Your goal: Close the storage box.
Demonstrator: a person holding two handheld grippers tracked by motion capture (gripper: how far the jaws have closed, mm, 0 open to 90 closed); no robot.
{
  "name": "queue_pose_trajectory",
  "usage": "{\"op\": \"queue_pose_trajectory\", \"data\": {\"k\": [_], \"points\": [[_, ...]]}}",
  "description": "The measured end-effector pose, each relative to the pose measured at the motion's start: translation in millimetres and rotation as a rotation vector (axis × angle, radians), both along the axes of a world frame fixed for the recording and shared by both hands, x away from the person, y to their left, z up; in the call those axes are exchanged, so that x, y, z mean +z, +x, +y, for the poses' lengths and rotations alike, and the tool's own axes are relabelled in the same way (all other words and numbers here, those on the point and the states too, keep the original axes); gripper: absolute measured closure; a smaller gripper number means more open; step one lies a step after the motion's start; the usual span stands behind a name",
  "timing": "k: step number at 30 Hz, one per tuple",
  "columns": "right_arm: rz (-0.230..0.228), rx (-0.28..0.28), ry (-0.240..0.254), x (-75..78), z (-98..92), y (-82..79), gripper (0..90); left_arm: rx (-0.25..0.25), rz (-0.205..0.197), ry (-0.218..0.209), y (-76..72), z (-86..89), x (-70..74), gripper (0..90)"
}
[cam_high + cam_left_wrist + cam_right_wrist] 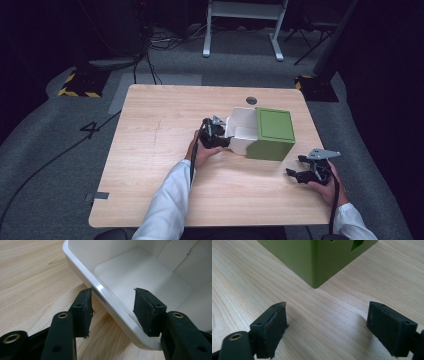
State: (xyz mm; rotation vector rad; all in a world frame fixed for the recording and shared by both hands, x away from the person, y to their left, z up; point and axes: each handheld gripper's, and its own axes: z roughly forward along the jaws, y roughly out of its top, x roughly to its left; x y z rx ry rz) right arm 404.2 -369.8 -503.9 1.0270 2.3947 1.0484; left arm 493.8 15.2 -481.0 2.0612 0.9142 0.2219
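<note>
Jaws of the left gripper (113,306) pinched the thin rim of the white plastic tray (82,272), light and slippery, sticking out of the green box (272,132). Right gripper (327,325) jaws stood apart beside that box.

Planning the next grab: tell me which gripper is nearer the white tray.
Left. The left gripper straddles the white tray rim; the right gripper sits apart, beyond the green box.

Ahead of the right fingers (278,322) bare counter (332,312) runs free to the green box (317,257) corner. The white tray (110,302) wall sits between the left fingers (83,308).
</note>
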Motion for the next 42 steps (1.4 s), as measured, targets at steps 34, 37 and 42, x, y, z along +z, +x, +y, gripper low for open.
{"op": "queue_pose_trajectory", "data": {"k": [34,37,42], "points": [[0.0,0.0,-0.001,0.0,0.0,0.0,16.4,-0.059,-0.01,-0.003,2.0,-64.9,6.7,49.5],[0.0,0.0,0.0,0.0,0.0,0.0,16.4,-0.065,-0.007,-0.004,2.1,-67.3,6.4,49.1],[0.001,0.0,0.0,0.0,0.0,0.0,16.4,-0.067,-0.006,-0.009,2.3,-68.6,6.0,48.8]]}}
